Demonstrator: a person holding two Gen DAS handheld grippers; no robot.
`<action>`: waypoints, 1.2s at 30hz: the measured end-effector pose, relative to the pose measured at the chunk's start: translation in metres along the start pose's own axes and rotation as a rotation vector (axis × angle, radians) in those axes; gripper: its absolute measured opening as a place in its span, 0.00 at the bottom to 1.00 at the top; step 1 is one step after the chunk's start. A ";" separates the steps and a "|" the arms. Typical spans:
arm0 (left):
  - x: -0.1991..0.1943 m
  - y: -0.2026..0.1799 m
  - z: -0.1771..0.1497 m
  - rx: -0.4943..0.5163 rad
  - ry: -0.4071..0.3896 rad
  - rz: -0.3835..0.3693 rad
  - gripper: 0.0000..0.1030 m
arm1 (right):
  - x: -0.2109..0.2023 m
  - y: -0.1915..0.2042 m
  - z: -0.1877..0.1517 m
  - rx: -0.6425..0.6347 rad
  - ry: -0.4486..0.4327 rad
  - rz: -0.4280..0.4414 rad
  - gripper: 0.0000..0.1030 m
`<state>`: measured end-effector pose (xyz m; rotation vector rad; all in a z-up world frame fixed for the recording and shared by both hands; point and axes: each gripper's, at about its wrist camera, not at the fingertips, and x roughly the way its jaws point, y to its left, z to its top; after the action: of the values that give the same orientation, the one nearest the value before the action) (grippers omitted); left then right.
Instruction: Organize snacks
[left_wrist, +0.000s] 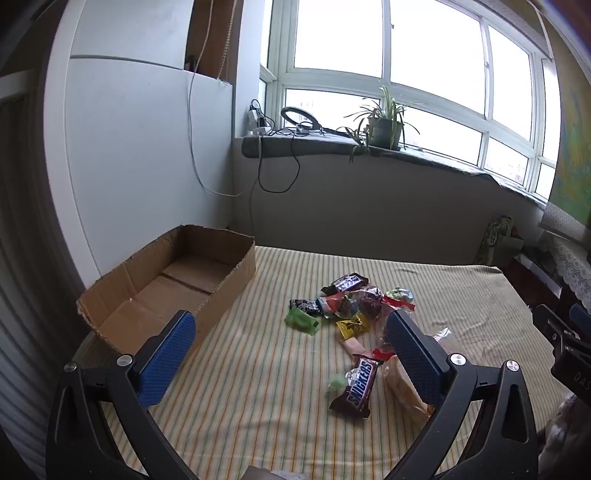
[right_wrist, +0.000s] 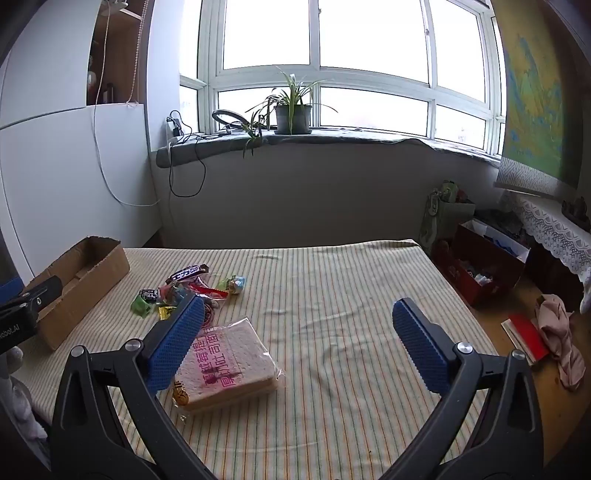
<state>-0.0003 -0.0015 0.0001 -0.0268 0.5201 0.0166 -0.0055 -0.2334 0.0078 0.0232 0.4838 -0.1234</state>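
Note:
Several wrapped snacks lie in a loose pile (left_wrist: 351, 306) on a striped cloth; a Snickers bar (left_wrist: 356, 384) is nearest. An empty cardboard box (left_wrist: 166, 284) stands at the left. My left gripper (left_wrist: 291, 332) hovers open above the cloth, the Snickers bar lying between its fingers below. In the right wrist view a packaged sandwich (right_wrist: 232, 365) lies beside the left blue pad (right_wrist: 177, 347). My right gripper (right_wrist: 299, 332) is open with nothing held. The snack pile (right_wrist: 184, 291) and box (right_wrist: 81, 284) sit to its left.
The table (right_wrist: 351, 295) ends near a wall below a window sill with a potted plant (right_wrist: 291, 110). On the floor at right are a red box (right_wrist: 484, 269), a bag (right_wrist: 443, 214) and a pink cloth (right_wrist: 557, 343).

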 end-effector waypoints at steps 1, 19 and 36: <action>0.000 -0.002 0.000 0.007 0.000 0.001 1.00 | 0.000 0.000 0.000 -0.001 -0.001 -0.001 1.00; 0.002 0.006 -0.003 -0.041 0.008 -0.018 1.00 | -0.002 0.005 0.002 -0.028 -0.023 -0.036 1.00; 0.002 0.005 -0.002 -0.043 0.008 -0.032 1.00 | -0.001 0.007 0.004 -0.032 -0.026 -0.041 1.00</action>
<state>0.0001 0.0031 -0.0025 -0.0777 0.5275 -0.0032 -0.0037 -0.2270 0.0122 -0.0194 0.4604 -0.1559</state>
